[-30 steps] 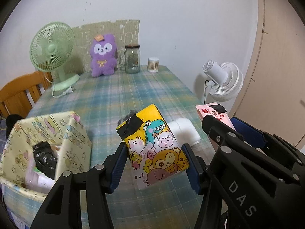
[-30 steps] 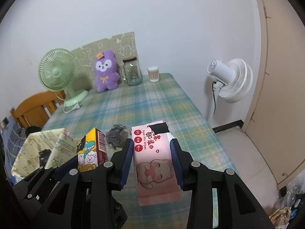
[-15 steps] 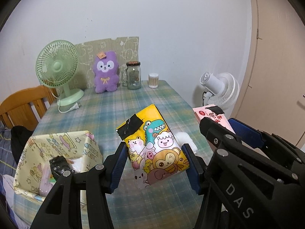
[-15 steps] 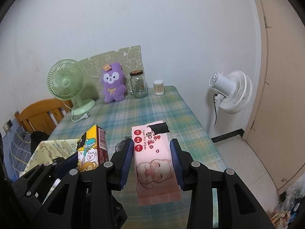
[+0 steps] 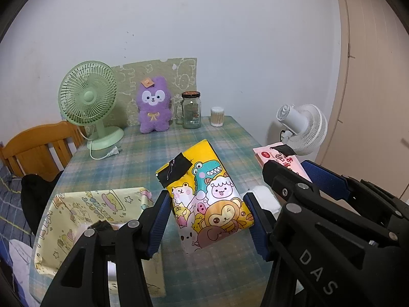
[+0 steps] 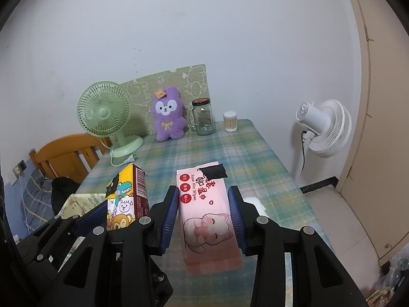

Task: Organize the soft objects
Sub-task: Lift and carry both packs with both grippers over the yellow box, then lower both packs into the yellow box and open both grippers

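Clearly the left gripper (image 5: 207, 220) is nearer the goal: its jaws clamp the yellow cartoon-animal tissue pack (image 5: 204, 192), long axis running away from the camera, held above the plaid tablecloth (image 5: 158, 158). The pale yellow patterned fabric storage bin (image 5: 69, 212) lies to its lower left in the frame. Meanwhile the right gripper (image 6: 203, 217) pinches the pink cat-printed wet-wipes pack (image 6: 204, 204), farther from that bin.
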`<state>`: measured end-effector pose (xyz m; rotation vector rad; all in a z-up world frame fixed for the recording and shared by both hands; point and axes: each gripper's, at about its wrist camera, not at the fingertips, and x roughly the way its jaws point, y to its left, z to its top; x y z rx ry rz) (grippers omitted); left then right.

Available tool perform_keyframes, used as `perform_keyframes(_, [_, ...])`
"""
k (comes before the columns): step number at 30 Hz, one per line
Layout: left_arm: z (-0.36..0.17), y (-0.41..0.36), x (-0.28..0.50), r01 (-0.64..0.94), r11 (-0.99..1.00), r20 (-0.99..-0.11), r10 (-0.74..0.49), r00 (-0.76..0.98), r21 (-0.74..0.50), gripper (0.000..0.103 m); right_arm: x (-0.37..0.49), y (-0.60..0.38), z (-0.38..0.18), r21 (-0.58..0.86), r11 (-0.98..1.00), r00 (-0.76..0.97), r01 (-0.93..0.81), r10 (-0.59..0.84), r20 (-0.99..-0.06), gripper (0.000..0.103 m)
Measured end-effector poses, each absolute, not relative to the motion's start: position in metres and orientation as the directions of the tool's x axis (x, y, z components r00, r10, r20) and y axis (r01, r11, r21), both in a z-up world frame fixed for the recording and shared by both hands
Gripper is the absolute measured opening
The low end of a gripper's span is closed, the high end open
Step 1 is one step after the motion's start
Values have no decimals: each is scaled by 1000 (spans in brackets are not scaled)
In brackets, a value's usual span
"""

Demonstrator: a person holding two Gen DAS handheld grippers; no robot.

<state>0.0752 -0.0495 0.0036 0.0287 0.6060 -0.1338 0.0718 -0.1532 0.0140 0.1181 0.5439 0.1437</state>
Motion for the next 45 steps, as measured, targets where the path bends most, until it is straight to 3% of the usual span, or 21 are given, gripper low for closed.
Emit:
perform_keyframes(24, [-4, 29, 80, 41, 999, -554, -20, 832, 26, 59, 94, -67, 3, 147, 959, 809, -244, 284, -515, 43])
perform_keyframes(45, [-37, 94, 81, -75, 997, -634, 49, 772, -14, 59, 106, 0, -29, 129, 939, 745, -320, 333, -578, 43])
